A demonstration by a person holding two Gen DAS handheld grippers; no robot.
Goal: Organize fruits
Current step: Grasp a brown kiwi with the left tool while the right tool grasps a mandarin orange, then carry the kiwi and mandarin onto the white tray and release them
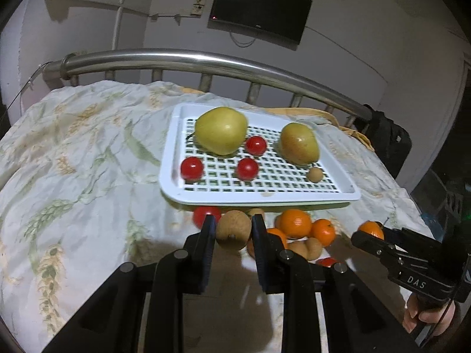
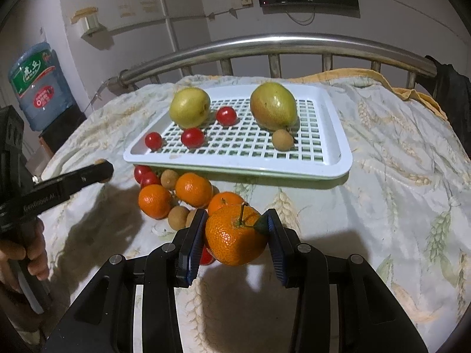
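I have a fruit pinched in each gripper, so the step in hand is carrying both from the loose pile to the tray. Nearest to me, the left gripper (image 1: 232, 232) has its jaws pressed onto a small brown longan (image 1: 233, 230), which sits squarely between the pads and clear of the bedsheet (image 1: 73, 153). The right gripper (image 2: 237, 235) pinches a stemmed tangerine (image 2: 235, 235), its pads on opposite flanks, the stem pointing up and a dark leaf scrap against the right pad. Just beyond both sets of jaws lies the remaining pile (image 2: 176, 194): tangerines, a few longans and cherry tomatoes, bunched against the tray's near edge. Past that, ahead of the jaws, is the white slotted tray (image 2: 332, 164), already holding two pears (image 2: 272, 106), three cherry tomatoes (image 2: 192, 137) and one longan (image 2: 282, 139). I judge the sorting roughly half done. The next move calls for lifting each fruit over the near rim without clipping it, then setting the left-hand longan beside the one near the right-hand pear, and finding bare grid in the near right part for the tangerine. Both are round and may roll, so I should release low.
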